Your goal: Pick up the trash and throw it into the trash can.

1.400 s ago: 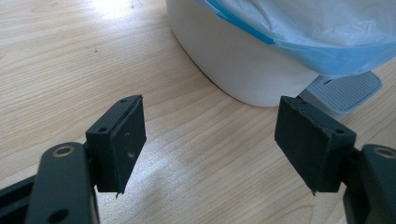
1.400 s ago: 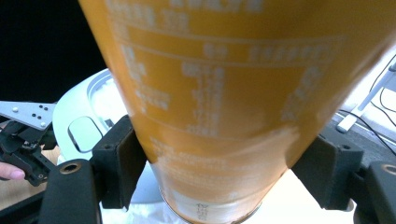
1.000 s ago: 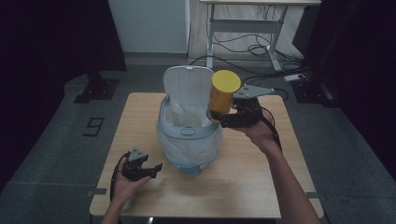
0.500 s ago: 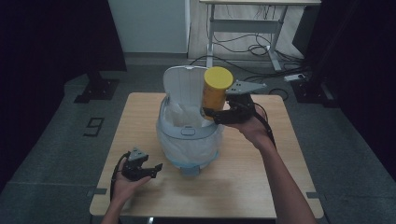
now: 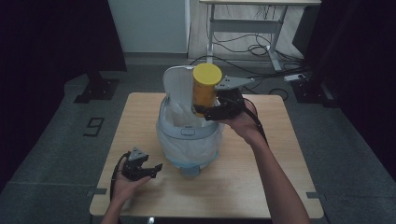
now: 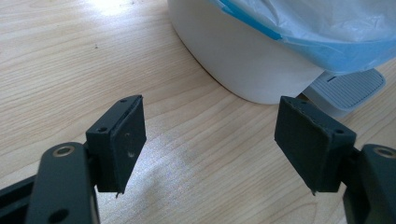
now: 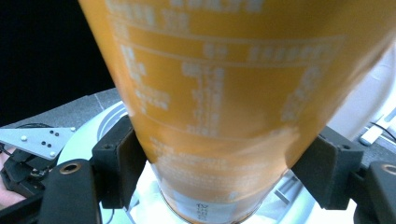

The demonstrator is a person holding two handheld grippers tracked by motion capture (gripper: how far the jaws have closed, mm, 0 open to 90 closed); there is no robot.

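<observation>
Risk of a miss — right gripper (image 5: 208,110) clamps the yellow canister (image 5: 205,88) low on its body, upright over the lined bin (image 5: 189,135), so it may tip onto the rim; left gripper (image 5: 148,169) rests spread and empty on the table (image 5: 261,186).

Grey floor (image 5: 56,140) (dark curtains (image 5: 46,42))

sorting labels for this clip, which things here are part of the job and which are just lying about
In the job:
- yellow canister, clamped in the right gripper above the bin
- white pedal bin, lid up, bag-lined
- left gripper, open, resting on the table near the bin's pedal

Lying about:
- cables on the floor
- desk frame behind
</observation>
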